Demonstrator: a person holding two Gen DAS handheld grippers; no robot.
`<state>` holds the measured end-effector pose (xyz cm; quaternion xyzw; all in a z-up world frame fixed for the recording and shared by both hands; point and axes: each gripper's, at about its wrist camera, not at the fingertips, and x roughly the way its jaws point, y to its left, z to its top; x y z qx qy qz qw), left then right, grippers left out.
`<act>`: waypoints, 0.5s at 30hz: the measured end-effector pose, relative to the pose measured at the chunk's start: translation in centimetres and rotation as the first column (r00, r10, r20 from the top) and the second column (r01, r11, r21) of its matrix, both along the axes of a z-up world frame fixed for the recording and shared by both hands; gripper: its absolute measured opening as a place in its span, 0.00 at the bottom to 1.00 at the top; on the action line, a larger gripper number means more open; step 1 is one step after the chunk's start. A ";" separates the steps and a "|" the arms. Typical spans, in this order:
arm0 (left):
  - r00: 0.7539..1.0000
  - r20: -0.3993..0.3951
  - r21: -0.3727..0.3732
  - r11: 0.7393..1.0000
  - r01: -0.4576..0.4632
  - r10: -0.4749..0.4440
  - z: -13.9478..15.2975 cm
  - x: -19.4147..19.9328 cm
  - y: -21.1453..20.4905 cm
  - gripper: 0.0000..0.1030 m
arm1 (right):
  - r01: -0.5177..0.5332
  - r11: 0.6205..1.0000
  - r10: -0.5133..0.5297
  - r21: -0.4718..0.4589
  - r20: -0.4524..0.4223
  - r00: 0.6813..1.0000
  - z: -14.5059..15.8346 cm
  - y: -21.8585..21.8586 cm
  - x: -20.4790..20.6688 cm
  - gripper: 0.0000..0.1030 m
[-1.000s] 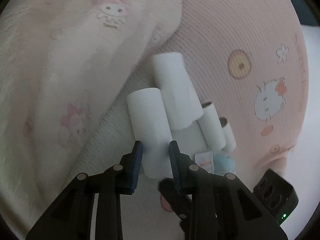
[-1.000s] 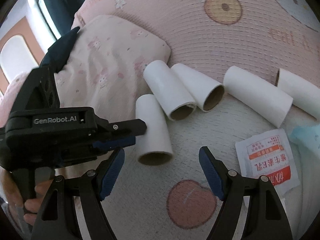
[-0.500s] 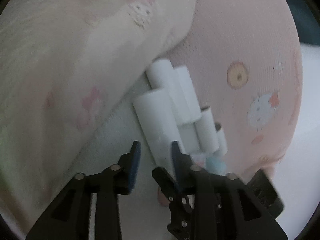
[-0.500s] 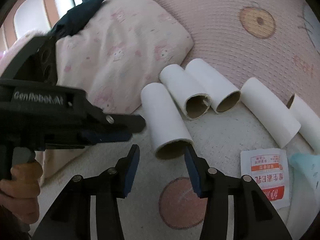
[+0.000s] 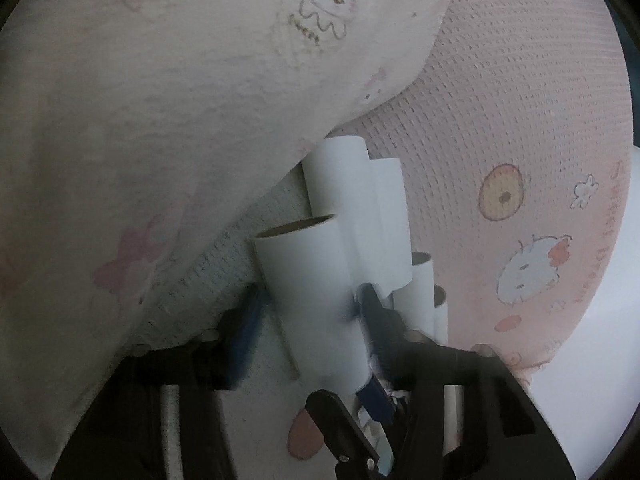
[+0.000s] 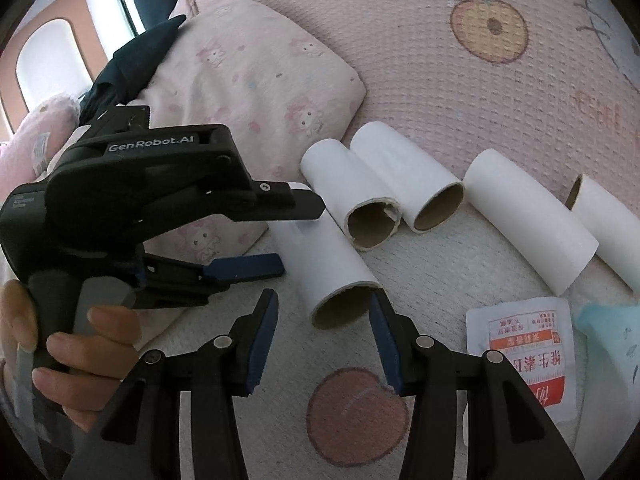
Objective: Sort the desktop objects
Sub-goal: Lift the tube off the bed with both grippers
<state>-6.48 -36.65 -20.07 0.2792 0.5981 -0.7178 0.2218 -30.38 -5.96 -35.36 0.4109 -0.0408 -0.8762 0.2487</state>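
Note:
A white cardboard tube (image 6: 320, 256) (image 5: 312, 280) lies on the pale bed cover (image 6: 440, 280), its open end towards my right gripper (image 6: 324, 294). The right jaws stand narrow around that end. The right pad is at its rim, and cover shows between the left pad and the tube, so the gripper is open. My left gripper (image 6: 300, 238) (image 5: 308, 300), held by a person's hand (image 6: 80, 344), straddles the tube farther along, open, with a gap at its left pad. In the left wrist view the right gripper's black fingers (image 5: 344, 428) show under the tube's near end.
Several more white tubes (image 6: 528, 220) lie in a row to the right against a pink blanket (image 6: 440, 60). A white sachet with red print (image 6: 520, 352) and a light blue item (image 6: 608, 332) lie at the right. A pink printed pillow (image 6: 256, 80) bulks up at the left.
The left jaws were shut on the tube and now stand wider with a gap. The right jaws have narrowed around its near end. The tube's far opening now shows to the left camera.

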 end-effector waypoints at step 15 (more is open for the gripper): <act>0.995 -0.027 -0.015 0.995 0.096 -0.097 -0.7 2.2 3.2 0.48 | -0.049 0.999 0.049 -0.007 0.037 0.998 0.4 -0.2 0.4 0.43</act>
